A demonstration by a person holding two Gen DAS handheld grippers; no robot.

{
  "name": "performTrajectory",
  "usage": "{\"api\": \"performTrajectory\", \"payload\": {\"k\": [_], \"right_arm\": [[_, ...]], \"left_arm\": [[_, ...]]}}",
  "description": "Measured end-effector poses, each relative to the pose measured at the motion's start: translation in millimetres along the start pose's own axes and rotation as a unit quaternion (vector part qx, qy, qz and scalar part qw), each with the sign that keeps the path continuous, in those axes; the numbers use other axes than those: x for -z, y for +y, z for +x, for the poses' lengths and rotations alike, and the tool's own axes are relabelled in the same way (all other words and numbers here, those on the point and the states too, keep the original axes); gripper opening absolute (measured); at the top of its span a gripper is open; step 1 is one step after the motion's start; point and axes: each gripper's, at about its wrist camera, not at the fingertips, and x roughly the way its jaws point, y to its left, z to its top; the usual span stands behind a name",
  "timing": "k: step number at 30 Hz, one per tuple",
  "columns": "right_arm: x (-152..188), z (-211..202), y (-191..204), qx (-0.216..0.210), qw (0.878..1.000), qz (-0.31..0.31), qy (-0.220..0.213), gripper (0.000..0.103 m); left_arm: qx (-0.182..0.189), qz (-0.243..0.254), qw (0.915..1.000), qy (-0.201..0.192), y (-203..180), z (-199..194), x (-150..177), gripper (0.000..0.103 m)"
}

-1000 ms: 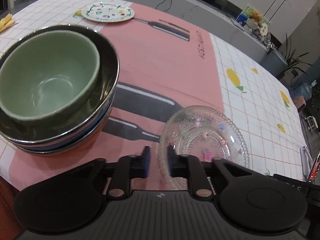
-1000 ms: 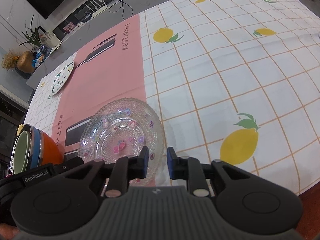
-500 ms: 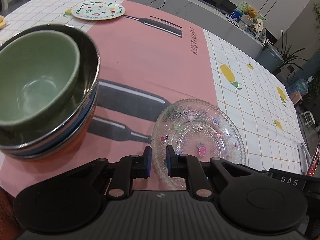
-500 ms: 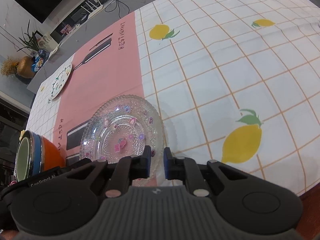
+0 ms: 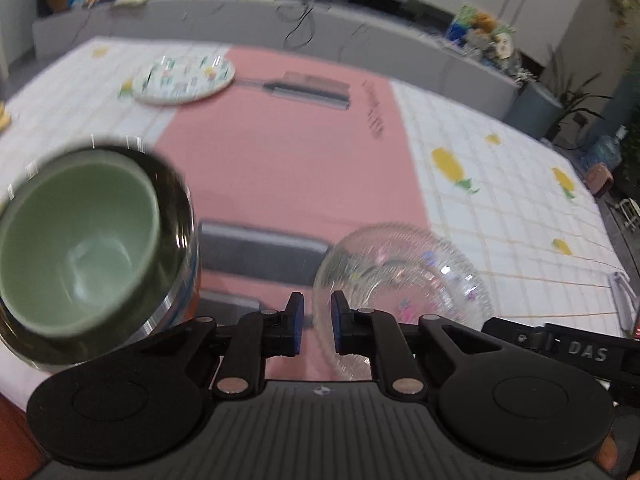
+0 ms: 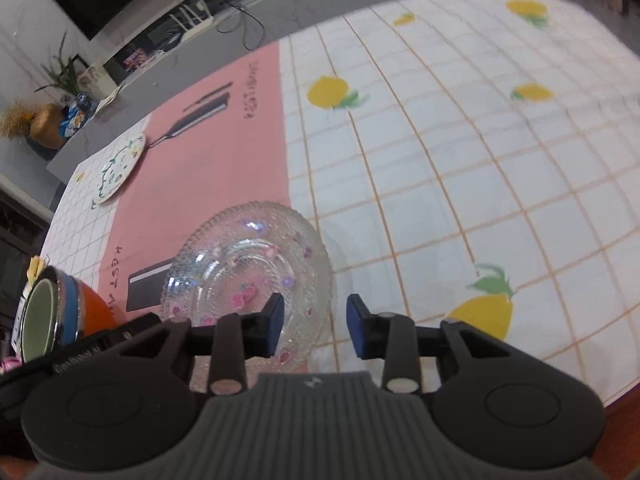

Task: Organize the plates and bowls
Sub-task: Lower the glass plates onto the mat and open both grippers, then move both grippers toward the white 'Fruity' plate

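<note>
Left wrist view sits low at the table's near edge, angled down and far across it. Right wrist view does likewise from further right. Both share the glass plate, bowl stack, far patterned plate.

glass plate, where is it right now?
The glass plate sits at the near table edge, straddling the pink strip and the checked cloth, just ahead of both grippers. The bowl stack is to its left in both views.
</note>
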Motion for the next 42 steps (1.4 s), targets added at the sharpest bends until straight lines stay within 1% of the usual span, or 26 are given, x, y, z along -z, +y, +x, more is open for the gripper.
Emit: {"api": "performTrajectory", "payload": {"k": [2,5,9,11,14,17,21,25,28,32,36,40,42], "right_arm": [[-3.4,-8.8,9.4,0.005,1.000,-0.020,-0.013,0.035],[-11.4,-20.4,27.0,-0.001,0.998,-0.047,-0.031,0.039],[-25.2,-28.3,54.8,-0.028,0.996,-0.076,-0.045,0.046],[-32.7,-28.2,69.7,-0.043,0.994,-0.089,-0.044,0.047],[-42.9,-22.6,91.0,-0.061,0.992,-0.103,-0.041,0.047],[-53.6,-13.1,111.3,-0.072,0.991,-0.111,-0.036,0.050],[-68.2,8.3,141.0,-0.044,0.989,-0.135,-0.034,0.050],[-84.5,35.7,166.4,-0.047,0.988,-0.146,-0.021,0.049],[-96.2,56.3,185.7,-0.044,0.986,-0.162,-0.016,0.049],[-111.9,85.5,207.7,-0.046,0.983,-0.179,-0.003,0.049],[-127.6,116.9,222.9,-0.043,0.981,-0.188,0.006,0.049],[-143.8,146.8,233.9,-0.047,0.982,-0.183,0.012,0.049],[-151.1,162.1,238.7,-0.046,0.983,-0.178,0.015,0.049]], "left_arm": [[0.006,0.019,0.9997,-0.011,-1.3,-12.8,-8.6,0.017],[0.019,0.034,0.9990,-0.023,2.8,-31.0,-24.3,0.020],[0.035,0.021,0.9990,-0.019,24.0,-47.0,-51.6,0.020],[0.038,0.007,0.9991,-0.020,41.3,-52.2,-63.3,0.020],[0.029,0.002,0.9991,-0.032,68.6,-59.3,-80.4,0.020],[0.004,-0.001,0.9992,-0.039,96.9,-59.8,-97.4,0.020],[-0.008,-0.010,0.9986,-0.051,132.0,-57.2,-118.8,0.020],[-0.018,-0.009,0.9986,-0.050,160.1,-42.1,-135.8,0.020],[-0.026,-0.014,0.9990,-0.034,180.8,-21.1,-146.8,0.020],[-0.039,-0.022,0.9986,-0.028,204.7,6.1,-159.6,0.020],[-0.037,-0.033,0.9984,-0.029,223.0,29.0,-173.5,0.020],[-0.037,-0.040,0.9978,-0.038,234.9,50.8,-185.0,0.020],[-0.031,-0.046,0.9975,-0.043,241.6,63.7,-190.1,0.021]]}}
